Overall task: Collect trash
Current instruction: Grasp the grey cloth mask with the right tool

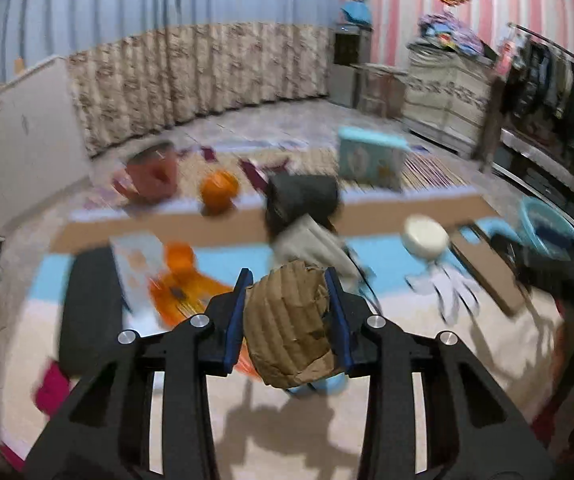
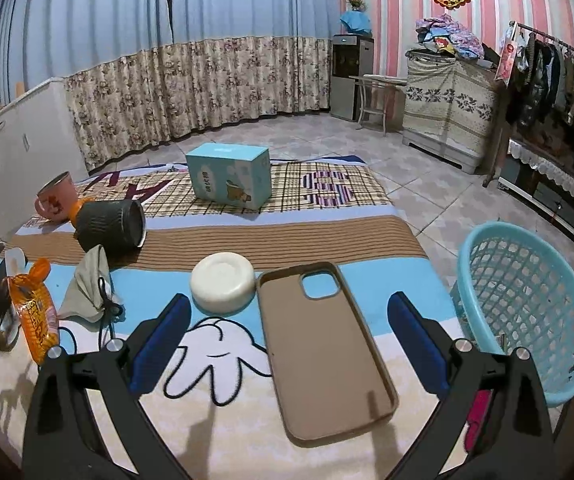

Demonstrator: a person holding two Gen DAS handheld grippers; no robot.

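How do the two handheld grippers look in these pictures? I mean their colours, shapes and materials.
Both look alike. The left gripper and the right gripper have matte black angular frames with long cut-out slots, like moulded plastic. Each finger has round silver bolt heads at its joints and carries a flat, deep blue pad on its inner face. No cables or markings show, and no hand or sleeve is visible.
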